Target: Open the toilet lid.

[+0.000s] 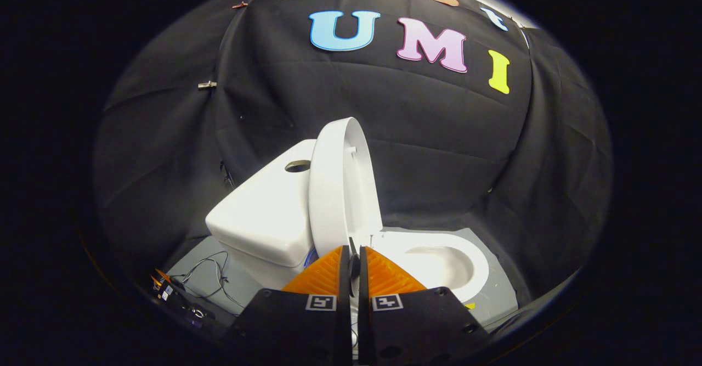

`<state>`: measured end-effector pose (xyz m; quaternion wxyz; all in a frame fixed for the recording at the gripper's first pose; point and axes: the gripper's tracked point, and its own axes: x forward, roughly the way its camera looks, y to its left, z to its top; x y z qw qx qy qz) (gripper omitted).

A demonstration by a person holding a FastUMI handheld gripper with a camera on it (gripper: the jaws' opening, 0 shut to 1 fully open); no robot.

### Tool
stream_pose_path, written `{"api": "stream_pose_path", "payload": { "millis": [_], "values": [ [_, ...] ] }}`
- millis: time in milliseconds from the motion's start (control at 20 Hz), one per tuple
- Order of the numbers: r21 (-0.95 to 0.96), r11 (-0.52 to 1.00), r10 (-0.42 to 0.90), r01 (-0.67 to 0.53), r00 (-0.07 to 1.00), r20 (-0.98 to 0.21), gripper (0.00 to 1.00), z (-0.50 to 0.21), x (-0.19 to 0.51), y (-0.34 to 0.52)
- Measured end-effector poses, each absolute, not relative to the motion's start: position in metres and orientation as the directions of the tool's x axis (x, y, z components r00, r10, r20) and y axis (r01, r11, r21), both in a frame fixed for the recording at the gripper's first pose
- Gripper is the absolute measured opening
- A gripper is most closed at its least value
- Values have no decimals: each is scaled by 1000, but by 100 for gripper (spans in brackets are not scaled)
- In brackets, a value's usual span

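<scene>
The white toilet lid (332, 190) stands raised, almost upright, its back close to the tank (263, 218). The seat and open bowl (477, 270) lie to the right of it, beyond the fingers. My gripper (354, 252) is shut, its two fingers pressed nearly together with just a thin slit between them. The fingertips sit just in front of the lid's lower edge, near the hinge. I see nothing held between them.
The tank top has a round hole (298, 165). Loose cables (211, 278) and a small device (167, 292) lie on the grey floor mat (496, 300) left of the toilet. Black cloth walls close in behind and on both sides.
</scene>
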<state>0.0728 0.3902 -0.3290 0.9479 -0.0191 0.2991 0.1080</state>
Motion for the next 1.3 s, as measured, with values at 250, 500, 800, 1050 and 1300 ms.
{"api": "stream_pose_path", "payload": {
  "millis": [250,500,800,1050,1300],
  "values": [
    [69,968,236,-242,775,-586,50,-330,69,398],
    [62,964,249,-260,791,-559,99,-313,66,390],
    [83,958,280,-275,830,-483,99,-265,67,370],
    [106,960,278,-258,864,-420,99,-221,70,338],
    [99,967,254,-234,902,-348,99,-179,74,302]
  ]
}}
